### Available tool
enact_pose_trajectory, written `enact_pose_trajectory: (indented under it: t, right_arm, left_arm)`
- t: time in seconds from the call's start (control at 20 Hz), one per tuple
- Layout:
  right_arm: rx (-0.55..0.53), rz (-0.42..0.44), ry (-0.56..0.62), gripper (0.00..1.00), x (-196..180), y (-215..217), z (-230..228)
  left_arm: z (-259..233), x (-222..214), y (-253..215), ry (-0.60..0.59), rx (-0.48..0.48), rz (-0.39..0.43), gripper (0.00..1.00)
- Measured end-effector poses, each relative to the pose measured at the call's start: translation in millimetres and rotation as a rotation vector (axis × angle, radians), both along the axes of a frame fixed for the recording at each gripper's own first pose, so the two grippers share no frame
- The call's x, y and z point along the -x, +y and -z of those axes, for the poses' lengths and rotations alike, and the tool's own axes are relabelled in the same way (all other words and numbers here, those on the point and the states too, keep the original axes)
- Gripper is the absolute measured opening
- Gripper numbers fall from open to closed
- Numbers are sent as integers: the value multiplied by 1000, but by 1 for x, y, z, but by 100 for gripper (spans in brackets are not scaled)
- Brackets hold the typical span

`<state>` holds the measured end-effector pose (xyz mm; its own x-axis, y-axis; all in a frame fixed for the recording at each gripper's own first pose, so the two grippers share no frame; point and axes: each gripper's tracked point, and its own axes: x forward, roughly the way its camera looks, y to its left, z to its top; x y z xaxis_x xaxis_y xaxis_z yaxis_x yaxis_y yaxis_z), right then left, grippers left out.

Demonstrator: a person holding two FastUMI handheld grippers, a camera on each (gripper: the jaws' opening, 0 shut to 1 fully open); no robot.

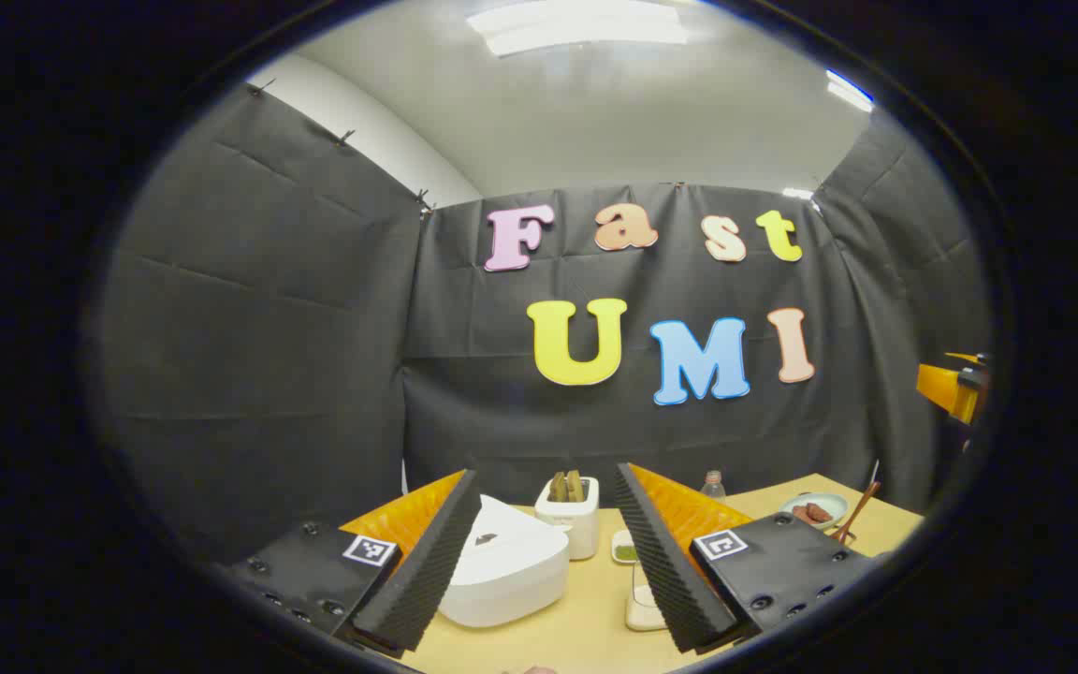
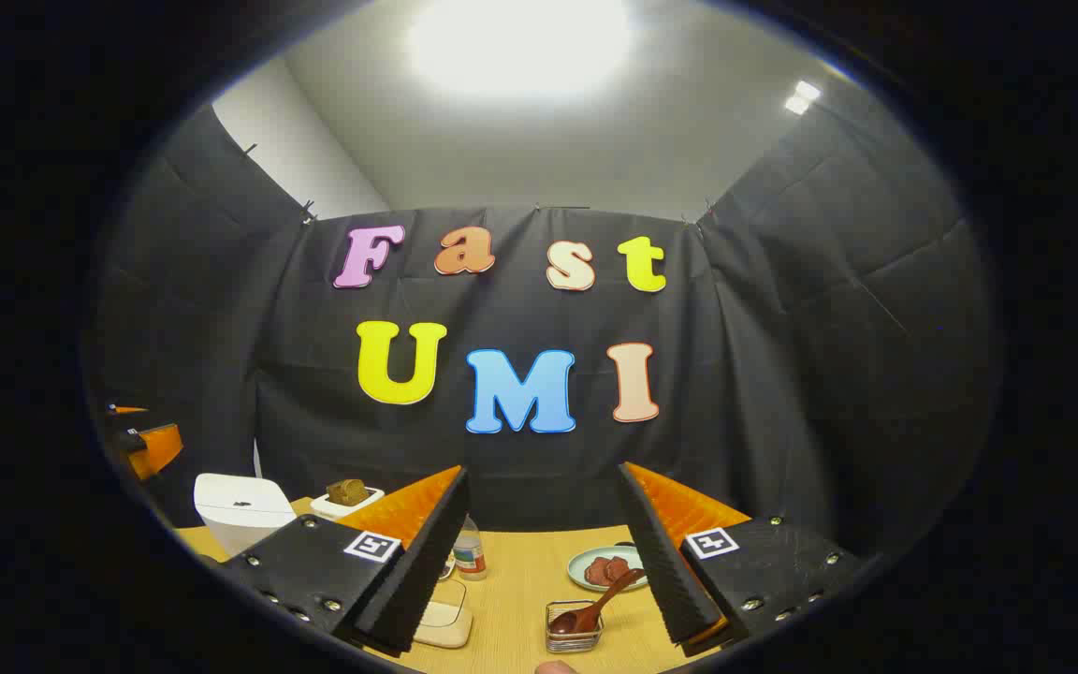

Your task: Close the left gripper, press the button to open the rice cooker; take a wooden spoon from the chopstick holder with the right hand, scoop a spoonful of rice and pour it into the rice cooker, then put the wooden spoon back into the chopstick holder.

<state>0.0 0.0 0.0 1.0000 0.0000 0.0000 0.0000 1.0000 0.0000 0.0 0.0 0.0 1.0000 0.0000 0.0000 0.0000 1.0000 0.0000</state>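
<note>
Wooden spoon (image 2: pixel 595 604) rests in chopstick holder (image 2: pixel 574 637), plate (image 2: pixel 586 568) just behind.

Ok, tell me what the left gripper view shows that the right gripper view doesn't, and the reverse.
Left gripper view: a small white dish of green contents beside the white toaster. Right gripper view: a wire chopstick holder around the brown wooden spoon. Both: closed white rice cooker, toaster, spoon, clear plastic bottle, pale plate of red meat; left tongs and right tongs open.
</note>
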Motion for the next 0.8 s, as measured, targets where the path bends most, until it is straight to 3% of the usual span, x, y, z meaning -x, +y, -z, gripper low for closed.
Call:
enact_pose_trajectory:
  t: [0.15,0.2,0.25,0.75,0.8]
  right_arm:
    - [-3,3,10,95,0,-4,5]
    - [-5,3,13,92,0,-5,5]
    - [-7,1,16,95,-1,-5,7]
    - [-14,-14,38,95,3,-7,16]
    - [-12,-18,43,95,2,-6,17]
  left_arm:
    - [-1,-1,-2,0,-6,1,99]
    - [0,-1,-6,-1,-3,11,95]
    - [-1,-1,-9,-1,-2,17,99]
    - [5,-3,-5,10,-26,3,99]
    - [6,-3,-4,7,-22,3,95]
